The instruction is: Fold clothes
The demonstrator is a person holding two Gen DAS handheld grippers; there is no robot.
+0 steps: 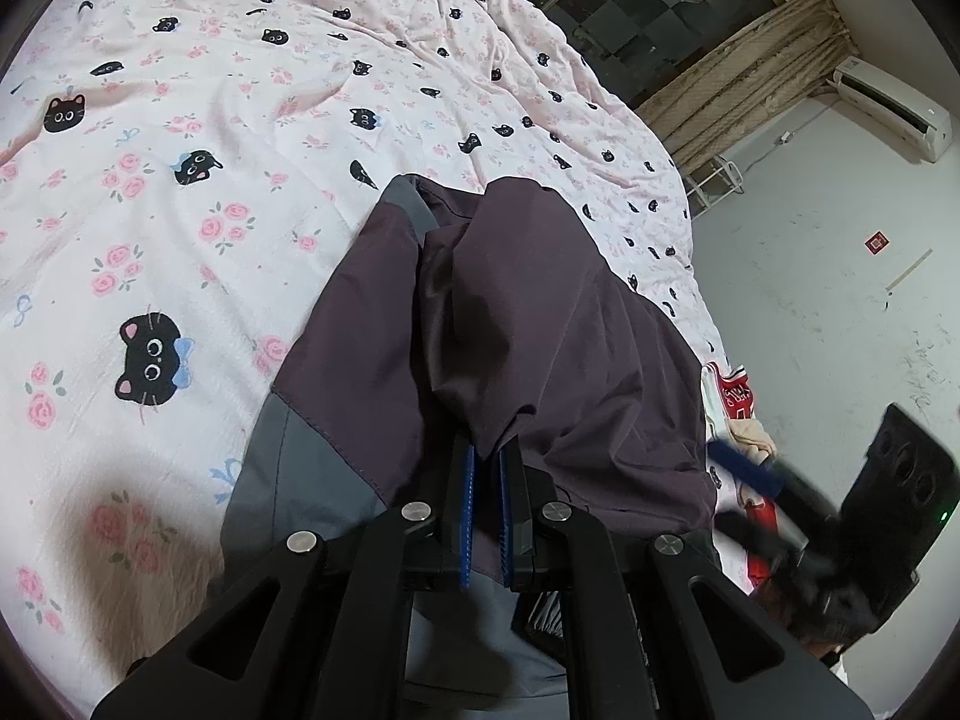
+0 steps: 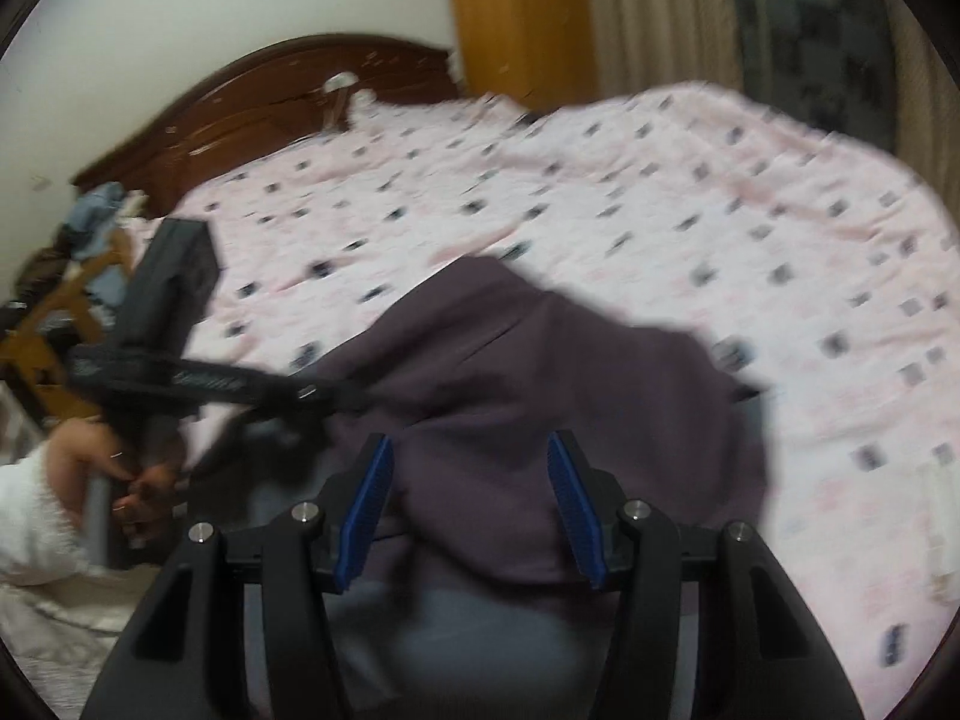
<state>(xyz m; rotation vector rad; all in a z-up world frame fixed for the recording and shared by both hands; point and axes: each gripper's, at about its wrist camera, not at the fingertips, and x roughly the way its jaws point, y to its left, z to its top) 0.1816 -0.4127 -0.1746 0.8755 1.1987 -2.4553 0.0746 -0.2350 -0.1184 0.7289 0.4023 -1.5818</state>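
The dark purple garment point(image 1: 528, 324) with grey panels lies on the bed point(image 1: 180, 138), near the bed's edge, spread over a pink sheet printed with black cat faces and roses. In the left wrist view a fold of its purple cloth runs down straight into the left claw point(image 1: 487, 480), whose two blue-padded fingers point(image 1: 468, 510) stand pressed close together with the fabric pinched between them. One grey panel sits just left of that claw, and more grey cloth hangs under it.

In the right wrist view, which is blurred, the right claw point(image 2: 471, 480) is spread wide, its blue pads point(image 2: 366, 510) well apart. The garment's purple mass point(image 2: 540, 396) lies directly ahead of and between those fingers, with a grey part below them; whether either pad touches the cloth cannot be told. To the left in this view the other gripper's black body reaches toward the garment's left edge, held by a hand point(image 2: 102, 468) in a white fuzzy sleeve point(image 2: 30, 516).

In the left wrist view the right claw shows as a blurred shape at the far right, beside the bed's edge, near red and white clothes point(image 1: 735, 396). A dark wooden headboard point(image 2: 270, 102) stands at the far end of the bed, and curtains point(image 1: 738, 60) hang by a window.
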